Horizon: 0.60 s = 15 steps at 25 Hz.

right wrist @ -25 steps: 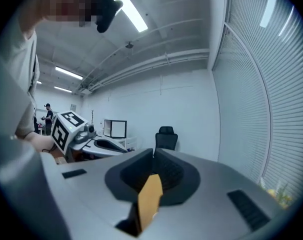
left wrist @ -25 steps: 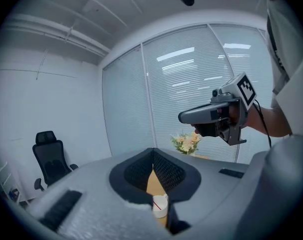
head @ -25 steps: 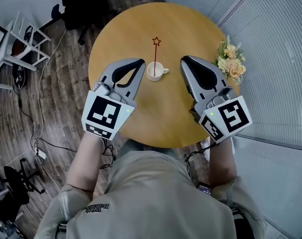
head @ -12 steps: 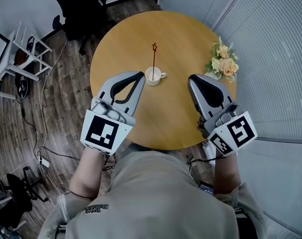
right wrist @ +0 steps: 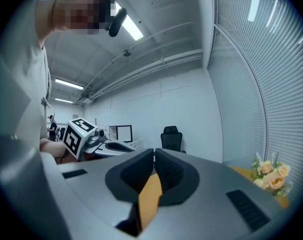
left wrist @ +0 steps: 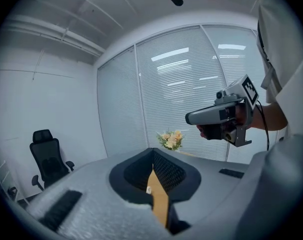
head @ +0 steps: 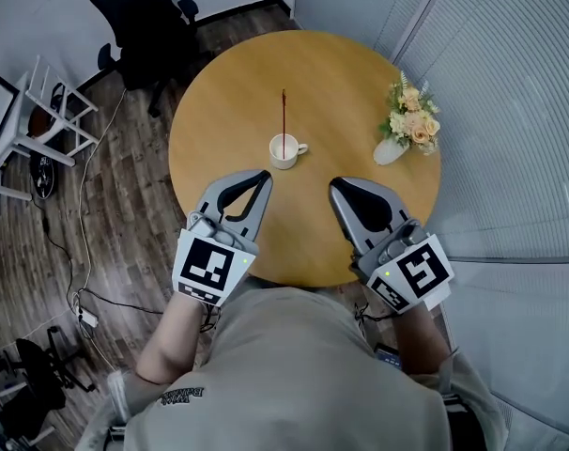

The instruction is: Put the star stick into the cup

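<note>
In the head view a white cup [head: 284, 150] stands on the round wooden table [head: 228, 92]. The thin red star stick [head: 284, 116] stands upright inside the cup, its top rising toward the far side. My left gripper [head: 263, 176] hangs near the table's front edge, below and left of the cup, shut and empty. Over the front edge to the right, my right gripper [head: 335, 187] is also shut and empty. Neither touches the cup. The left gripper view shows shut jaws [left wrist: 152, 152] and the right gripper [left wrist: 221, 118] held in the air; the right gripper view [right wrist: 154, 153] shows shut jaws too.
A bunch of flowers [head: 412, 118] in a white vase [head: 389, 151] stands at the table's right edge. A black office chair [head: 139, 12] stands beyond the table at the far left, a white rack [head: 31, 111] on the wood floor to the left.
Both grippers have drawn back from beside the cup toward the table's front edge. The cup and the stick in it have stayed put.
</note>
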Motion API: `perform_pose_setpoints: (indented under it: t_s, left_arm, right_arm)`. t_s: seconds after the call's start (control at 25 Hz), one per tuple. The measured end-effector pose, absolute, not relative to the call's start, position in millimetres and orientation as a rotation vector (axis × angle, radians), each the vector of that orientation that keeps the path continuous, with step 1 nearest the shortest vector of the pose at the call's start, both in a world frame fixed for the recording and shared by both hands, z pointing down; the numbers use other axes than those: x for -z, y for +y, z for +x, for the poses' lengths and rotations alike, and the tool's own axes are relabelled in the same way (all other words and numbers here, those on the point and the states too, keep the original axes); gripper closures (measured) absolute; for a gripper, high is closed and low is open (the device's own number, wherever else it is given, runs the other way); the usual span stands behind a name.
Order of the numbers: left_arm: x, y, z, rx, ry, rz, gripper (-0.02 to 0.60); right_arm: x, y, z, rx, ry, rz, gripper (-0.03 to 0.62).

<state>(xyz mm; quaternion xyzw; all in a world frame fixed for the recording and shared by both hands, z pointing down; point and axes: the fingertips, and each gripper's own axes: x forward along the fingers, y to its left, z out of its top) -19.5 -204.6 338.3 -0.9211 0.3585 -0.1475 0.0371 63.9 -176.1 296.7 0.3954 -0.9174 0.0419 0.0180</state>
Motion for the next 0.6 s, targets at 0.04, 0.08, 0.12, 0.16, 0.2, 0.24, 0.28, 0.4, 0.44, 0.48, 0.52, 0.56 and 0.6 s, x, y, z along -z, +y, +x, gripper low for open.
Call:
perform_pose_setpoints:
  t_s: [0.04,0.08,0.12,0.16,0.2,0.24,0.28,0.4,0.44,0.48,0.52,0.56,0.6]
  left_arm:
    - [-341.9,-202.4,-20.3,0.464,1.104,-2.834,0.56]
    - [-345.3,-200.6,-21.1,0.474,1.106,-2.84,0.56]
    - [-348.5,-199.3,-21.8,0.483,1.109,-2.844,0.56]
    - [-351.5,-198.6,-22.5,0.49,1.111,-2.847,0.56]
    - [-354.2,-198.3,-23.3,0.496,1.114,-2.849,0.56]
    - [-356.2,-198.2,-24.5,0.501,1.117,-2.849,0.56]
    - [-357.3,-198.0,-26.0,0.505,1.121,-2.849,0.56]
    - [-356.8,-197.7,-30.3,0.509,1.129,-2.848,0.56]
    - [-356.9,-197.9,-30.6,0.51,1.128,-2.847,0.56]
    - [-357.4,-198.1,-30.4,0.511,1.127,-2.848,0.56]
    - [-358.1,-198.0,-30.0,0.509,1.125,-2.853,0.56]
    - [-358.6,-197.5,-29.6,0.505,1.121,-2.863,0.56]
    - [-358.7,-196.6,-29.3,0.498,1.118,-2.878,0.56]
  right_arm:
    - [-300.0,-174.0,60.8,-0.138,-2.845,1.218,0.56]
    - [-303.4,-172.5,58.5,-0.145,-2.841,1.208,0.56]
    - [-306.9,-171.4,56.6,-0.152,-2.838,1.196,0.563]
    - [-310.2,-170.8,55.2,-0.158,-2.836,1.186,0.563]
    - [-313.0,-170.7,54.6,-0.163,-2.834,1.181,0.563]
    - [-315.4,-170.8,54.4,-0.165,-2.831,1.18,0.563]
    - [-317.0,-170.8,54.4,-0.166,-2.825,1.182,0.563]
    - [-319.4,-170.9,55.1,-0.172,-2.808,1.192,0.563]
    - [-320.6,-171.3,55.9,-0.174,-2.803,1.195,0.563]
    - [-322.0,-171.9,56.7,-0.175,-2.799,1.196,0.563]
    - [-323.6,-172.3,57.3,-0.175,-2.793,1.196,0.563]
    - [-325.3,-172.5,57.5,-0.173,-2.785,1.195,0.563]
    - [-327.2,-172.4,57.6,-0.167,-2.771,1.195,0.563]
